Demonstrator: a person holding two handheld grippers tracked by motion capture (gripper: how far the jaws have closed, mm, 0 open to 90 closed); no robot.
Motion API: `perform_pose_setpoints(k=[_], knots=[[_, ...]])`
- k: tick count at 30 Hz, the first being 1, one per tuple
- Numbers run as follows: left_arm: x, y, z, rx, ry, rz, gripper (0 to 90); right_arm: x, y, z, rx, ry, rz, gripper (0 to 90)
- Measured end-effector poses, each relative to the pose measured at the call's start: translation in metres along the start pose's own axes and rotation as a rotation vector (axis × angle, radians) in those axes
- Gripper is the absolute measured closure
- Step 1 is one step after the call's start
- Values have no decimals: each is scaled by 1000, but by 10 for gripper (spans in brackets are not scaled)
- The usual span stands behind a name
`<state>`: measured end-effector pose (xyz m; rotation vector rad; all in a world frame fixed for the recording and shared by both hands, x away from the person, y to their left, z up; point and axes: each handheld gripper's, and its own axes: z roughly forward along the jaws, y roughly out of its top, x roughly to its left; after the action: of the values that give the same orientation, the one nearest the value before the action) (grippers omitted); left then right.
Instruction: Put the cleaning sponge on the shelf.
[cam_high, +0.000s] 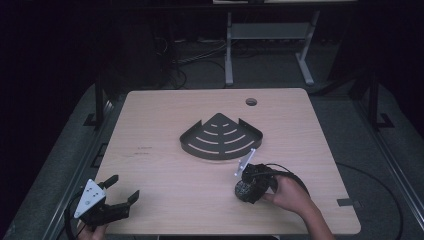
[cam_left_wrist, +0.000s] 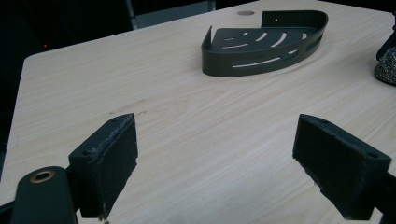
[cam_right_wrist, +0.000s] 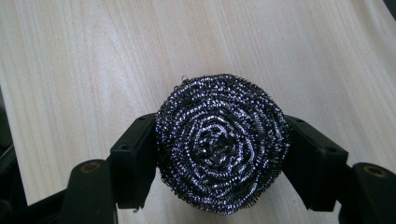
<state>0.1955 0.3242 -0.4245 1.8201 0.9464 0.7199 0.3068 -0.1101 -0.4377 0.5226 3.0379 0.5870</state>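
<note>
The right tool (cam_right_wrist: 219, 158) has its two black jaws pressed on both sides of a round scouring pad of dark coiled steel wire (cam_right_wrist: 220, 149), which lies on the light wooden worktop (cam_high: 165, 170), near the dark slotted metal corner shelf (cam_high: 220, 136). The left tool (cam_left_wrist: 215, 158) stands wide open and holds nothing.

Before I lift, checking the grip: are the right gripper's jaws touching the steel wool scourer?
Touching. The right gripper view shows both jaws pressed against the steel wool scourer, one on each side.
</note>
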Motion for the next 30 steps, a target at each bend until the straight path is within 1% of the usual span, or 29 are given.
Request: perform_pose_setpoints(k=[2,7,10,14,15,18,21,23,30], knots=[[0,0,0,-1,1,0,133,0,0,-1,-2,-1,0,314],[-1,0,1,4,1,4,132,-2,-2,-4,-14,21,6,315],[-1,0,1,5,-1,5,133,-3,0,-9,-7,10,0,315],[-1,0,0,2,0,4,133,-6,4,-17,-30,21,0,316],[-1,0,0,2,0,4,133,-6,5,-18,-27,18,4,315],[-1,0,0,1,1,5,133,-8,8,-21,-24,19,-2,316],[0,0,0,1,0,2,132,-9,9,-23,-32,23,-3,316],[0,0,0,-1,1,2,133,-10,10,-25,-43,33,1,316],[-1,0,1,2,-1,6,133,-12,11,-29,-51,35,-10,316]])
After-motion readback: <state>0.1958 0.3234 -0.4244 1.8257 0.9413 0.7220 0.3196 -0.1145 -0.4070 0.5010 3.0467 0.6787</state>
